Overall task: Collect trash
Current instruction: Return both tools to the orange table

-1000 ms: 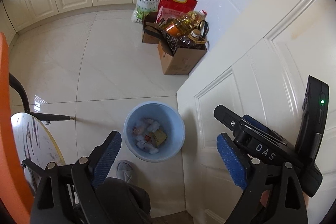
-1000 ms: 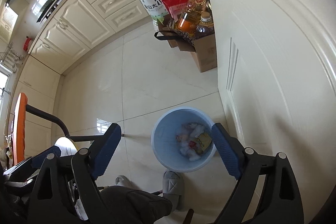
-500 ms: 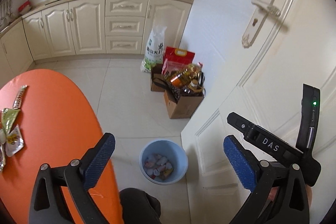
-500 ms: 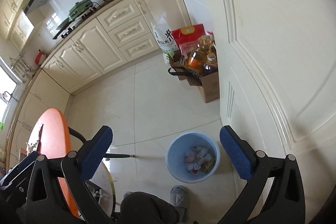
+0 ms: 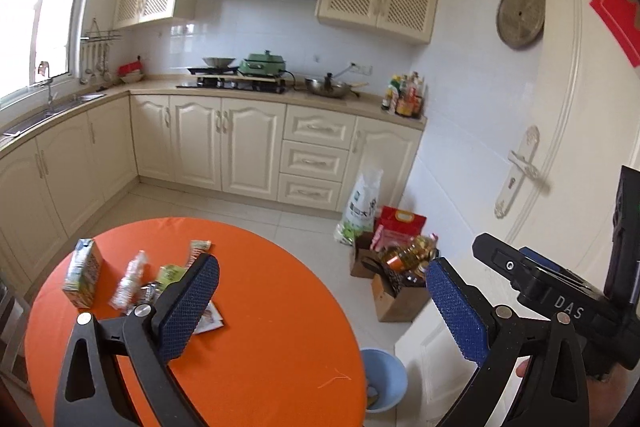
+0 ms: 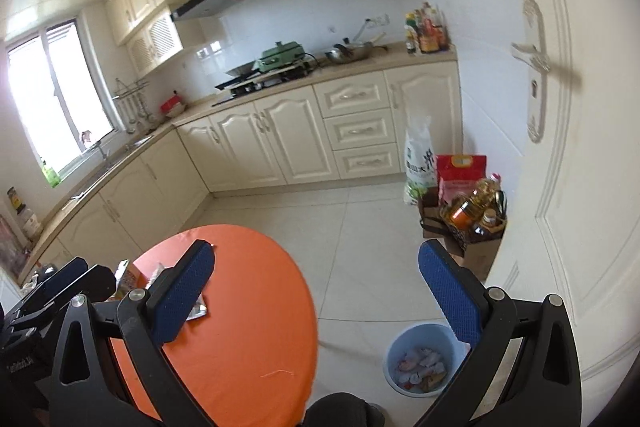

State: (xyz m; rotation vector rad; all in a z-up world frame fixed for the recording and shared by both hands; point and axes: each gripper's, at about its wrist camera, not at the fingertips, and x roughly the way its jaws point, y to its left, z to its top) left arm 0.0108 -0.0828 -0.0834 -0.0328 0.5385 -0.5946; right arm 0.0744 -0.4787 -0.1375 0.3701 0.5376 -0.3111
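Both my grippers, left gripper (image 5: pixel 320 303) and right gripper (image 6: pixel 316 291), gape empty; light wrappers (image 5: pixel 172 273) on the tabletop (image 5: pixel 272 307) could skid away from a careless pinch.

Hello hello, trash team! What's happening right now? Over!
Left gripper open, empty. Right gripper open, empty. Carton, bottle and wrappers wait on orange table. Blue bin on floor, part full. Nothing blocking.

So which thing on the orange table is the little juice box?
Find the round orange table. Its trash sits bunched at the far left side. The juice box stands upright at the left end of that bunch, the only boxy carton beside a crumpled clear bottle and flat wrappers.
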